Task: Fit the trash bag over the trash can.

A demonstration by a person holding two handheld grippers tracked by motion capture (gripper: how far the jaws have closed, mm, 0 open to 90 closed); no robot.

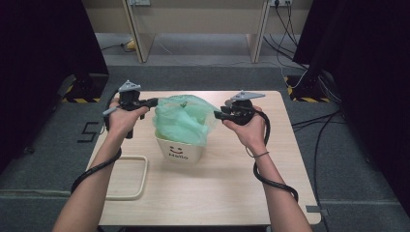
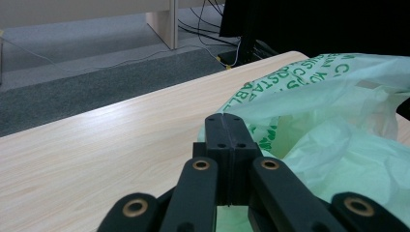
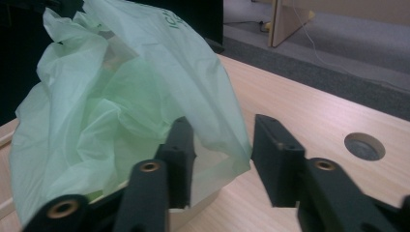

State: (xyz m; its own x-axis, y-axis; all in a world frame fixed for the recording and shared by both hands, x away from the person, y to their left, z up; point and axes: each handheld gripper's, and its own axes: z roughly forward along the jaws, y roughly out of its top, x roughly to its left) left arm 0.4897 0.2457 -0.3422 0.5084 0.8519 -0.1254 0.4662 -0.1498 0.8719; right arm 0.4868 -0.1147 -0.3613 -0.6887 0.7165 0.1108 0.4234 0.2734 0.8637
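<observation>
On the wooden table, a green plastic bag lines a white bin whose printed face appears in the high view, while the gripper views show the left gripper clamped on the bag's edge and the right gripper parted, film lying loose between its jaws.

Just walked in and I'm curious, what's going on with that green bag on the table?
A person is fitting a green plastic bag into a white bin on the table. The left gripper is shut on the bag's edge. The right gripper has its jaws apart around the opposite edge, not pressing it.
</observation>
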